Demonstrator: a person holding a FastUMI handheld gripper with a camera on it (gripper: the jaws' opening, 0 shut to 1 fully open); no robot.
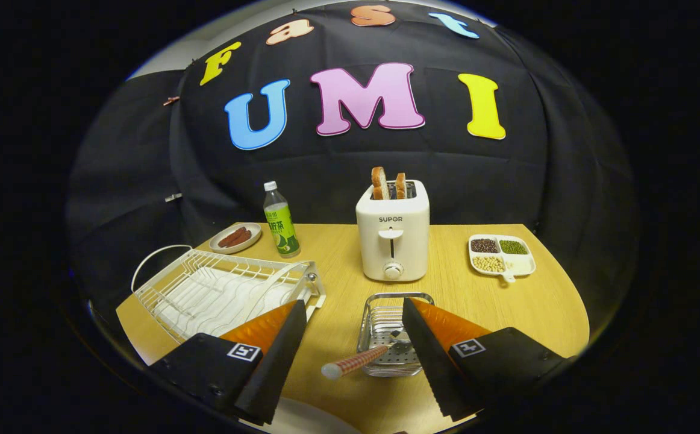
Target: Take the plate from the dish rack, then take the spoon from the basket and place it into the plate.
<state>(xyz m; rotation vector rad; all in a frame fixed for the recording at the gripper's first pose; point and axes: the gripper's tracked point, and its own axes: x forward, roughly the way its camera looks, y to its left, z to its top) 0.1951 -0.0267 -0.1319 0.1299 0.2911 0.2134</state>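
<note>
The spoon [356, 360] has a red-checked handle and lies tilted in a small metal wire basket [380, 313] on the wooden table, its handle sticking out over the near rim. My gripper [353, 306] is open above the table. The basket and spoon sit between its two fingers, close to the right finger [428, 355]. The white wire dish rack [217, 286] stands to the left, just beyond the left finger [275, 355]. A white curved rim, which looks like the plate [311, 423], lies on the table below the fingers' base, mostly hidden.
A white toaster [393, 238] with two bread slices stands right behind the basket. A green-labelled bottle [281, 223] and a small dish of sausages [235, 237] are at the back left. A divided dish of beans [502, 255] is at the back right.
</note>
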